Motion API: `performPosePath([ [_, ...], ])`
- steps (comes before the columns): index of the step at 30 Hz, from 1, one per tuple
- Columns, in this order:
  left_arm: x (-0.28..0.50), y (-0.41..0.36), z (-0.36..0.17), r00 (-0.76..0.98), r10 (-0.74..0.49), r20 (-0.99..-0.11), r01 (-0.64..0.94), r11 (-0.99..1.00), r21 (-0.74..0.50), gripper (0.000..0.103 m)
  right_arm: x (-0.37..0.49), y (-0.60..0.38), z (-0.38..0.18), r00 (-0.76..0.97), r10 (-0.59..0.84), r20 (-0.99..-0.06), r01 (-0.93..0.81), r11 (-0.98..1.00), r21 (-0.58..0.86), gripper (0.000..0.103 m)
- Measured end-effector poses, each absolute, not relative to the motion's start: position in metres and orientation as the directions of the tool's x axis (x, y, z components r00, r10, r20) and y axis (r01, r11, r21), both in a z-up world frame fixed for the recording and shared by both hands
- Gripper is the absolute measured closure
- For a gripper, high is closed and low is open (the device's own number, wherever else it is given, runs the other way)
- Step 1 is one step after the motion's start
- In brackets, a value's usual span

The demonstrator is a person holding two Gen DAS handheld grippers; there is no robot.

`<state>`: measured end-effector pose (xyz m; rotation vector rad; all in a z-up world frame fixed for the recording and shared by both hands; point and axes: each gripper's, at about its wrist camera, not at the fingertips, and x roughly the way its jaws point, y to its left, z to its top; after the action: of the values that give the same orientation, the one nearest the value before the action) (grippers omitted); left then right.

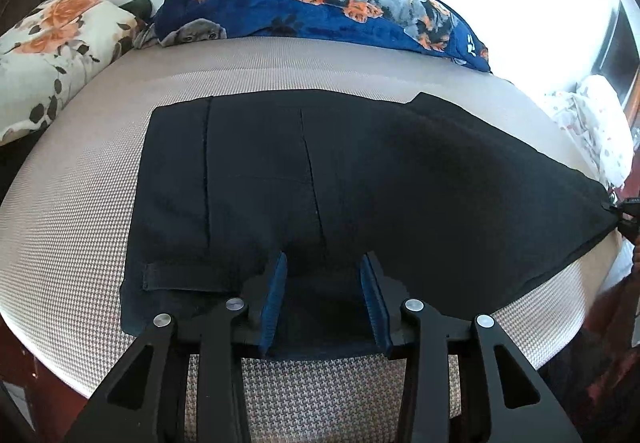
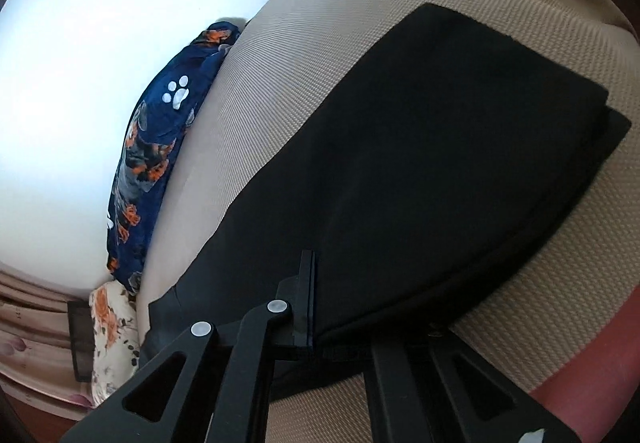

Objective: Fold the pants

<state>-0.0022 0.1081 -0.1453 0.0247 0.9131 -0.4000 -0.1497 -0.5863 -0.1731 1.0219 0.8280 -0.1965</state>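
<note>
Left wrist: pants near mattress edge

- The black woven-fabric pants lay spread on the beige textured mattress.
- Waistband end, with belt loop and pocket seams, lay flat.
- The legs end was lifted, doubled over.

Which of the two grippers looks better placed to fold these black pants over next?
The right. The right gripper is clamped shut on the edge of the black pants, lifting that end off the bed. The left gripper only stands open over the waistband.
</note>
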Motion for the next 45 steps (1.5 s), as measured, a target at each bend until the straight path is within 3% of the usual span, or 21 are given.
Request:
performPosePath([
  [11,-0.002,0.107,-0.146,0.540,-0.326,-0.776,0.355,0.924,-0.141,0.062,-0.177,-0.614,-0.188,0.722,0.311,-0.619,0.477,0.425,0.769,0.100],
  [23,-0.007,0.108,-0.145,0.564,-0.322,-0.760,0.343,0.929,-0.140,0.059,-0.242,-0.694,-0.167,0.779,-0.023,-0.627,0.594,0.348,0.725,0.091],
  [27,-0.011,0.106,-0.144,0.571,-0.333,-0.750,0.352,0.925,-0.143,0.049,-0.253,-0.705,-0.170,0.800,-0.028,-0.599,0.576,0.312,0.755,0.089],
  [34,-0.023,0.102,-0.135,0.628,-0.329,-0.706,0.361,0.926,-0.110,0.047,-0.247,-0.704,-0.180,0.809,0.055,-0.586,0.545,0.303,0.782,0.086],
  [40,-0.025,0.107,-0.125,0.645,-0.376,-0.665,0.359,0.918,-0.171,0.045,-0.232,-0.690,-0.174,0.800,0.050,-0.598,0.545,0.359,0.758,0.061],
  [42,-0.024,0.106,-0.125,0.640,-0.382,-0.667,0.356,0.917,-0.183,0.045,-0.225,-0.685,-0.172,0.814,0.091,-0.573,0.508,0.366,0.780,0.061],
  [45,-0.022,0.101,-0.128,0.627,-0.391,-0.674,0.359,0.913,-0.195,0.045,-0.214,-0.678,-0.171,0.786,0.081,-0.613,0.534,0.411,0.739,0.061],
])
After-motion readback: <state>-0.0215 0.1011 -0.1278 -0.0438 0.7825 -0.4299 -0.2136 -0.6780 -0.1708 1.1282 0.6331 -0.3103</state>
